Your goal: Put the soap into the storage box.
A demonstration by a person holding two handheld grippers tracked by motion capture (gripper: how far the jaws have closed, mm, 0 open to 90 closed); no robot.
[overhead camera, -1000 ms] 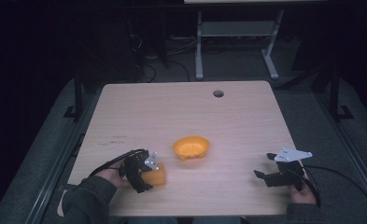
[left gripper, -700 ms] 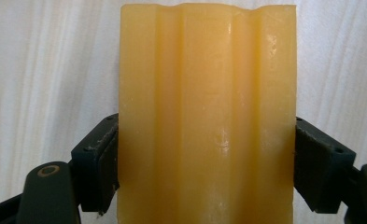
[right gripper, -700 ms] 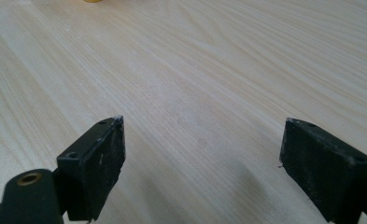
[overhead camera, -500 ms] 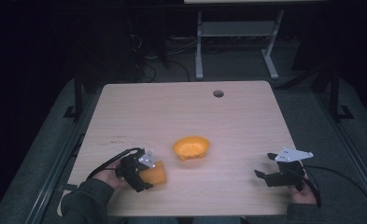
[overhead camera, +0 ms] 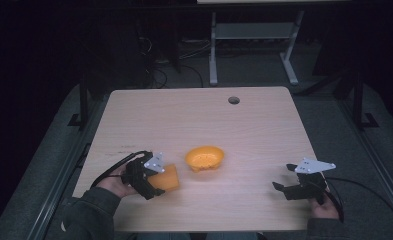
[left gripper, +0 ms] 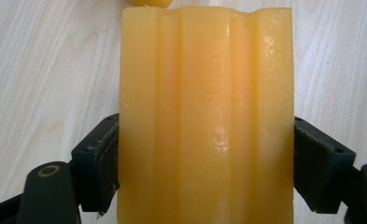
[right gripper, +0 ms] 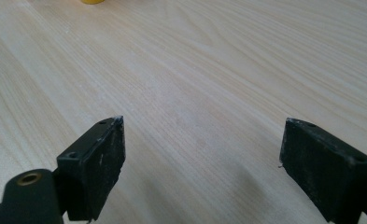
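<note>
Left gripper clamps a ridged orange block.
We see it at the near-left of the wooden table, beside the orange bowl; our right gripper rests near-right, jaws spread, holding nothing.

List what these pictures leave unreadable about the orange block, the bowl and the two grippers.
- Orange block: top and bottom cut off by the left gripper view's edges; in the high view the left hand-held gripper covers part of it.
- Orange bowl: contents too small to tell in the high view.
- Right hand-held gripper: small and dark in the high view.
</note>
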